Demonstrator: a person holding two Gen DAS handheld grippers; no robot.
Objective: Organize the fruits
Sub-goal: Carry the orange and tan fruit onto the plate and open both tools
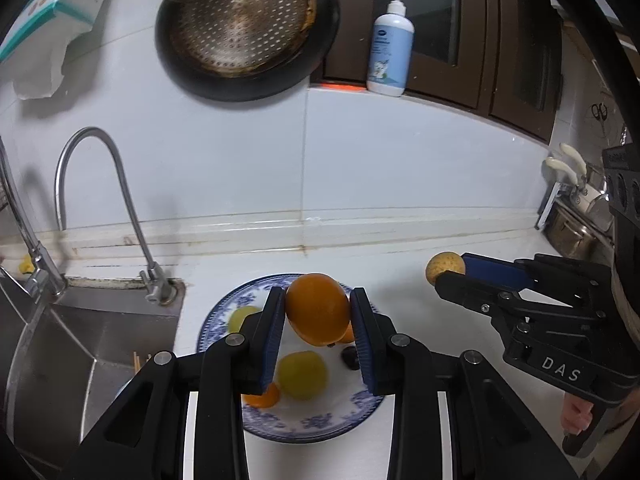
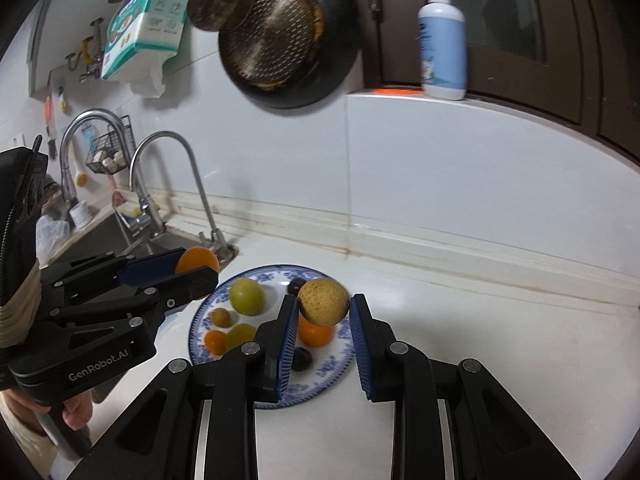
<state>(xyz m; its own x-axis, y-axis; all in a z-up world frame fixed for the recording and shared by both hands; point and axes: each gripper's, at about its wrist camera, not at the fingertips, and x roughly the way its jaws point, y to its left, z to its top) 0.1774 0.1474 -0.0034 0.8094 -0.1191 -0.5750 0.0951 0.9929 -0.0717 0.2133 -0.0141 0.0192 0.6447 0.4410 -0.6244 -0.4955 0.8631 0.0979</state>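
A blue-patterned white plate (image 1: 304, 424) sits on the white counter and also shows in the right wrist view (image 2: 320, 376). It holds green fruits (image 2: 246, 296), small orange fruits (image 2: 216, 340) and dark fruits (image 2: 301, 359). My left gripper (image 1: 318, 312) is shut on an orange (image 1: 318, 309) and holds it above the plate; it also shows in the right wrist view (image 2: 196, 268). My right gripper (image 2: 324, 308) is shut on a tan speckled round fruit (image 2: 323, 301) above the plate's right side; it also shows in the left wrist view (image 1: 450, 270).
A steel sink (image 1: 72, 344) with curved faucets (image 1: 92, 184) lies left of the plate. A dark pan and strainer (image 1: 244, 28) hang on the tiled wall. A soap pump bottle (image 1: 390, 48) stands on the ledge. A rack with utensils (image 1: 576, 208) is at the far right.
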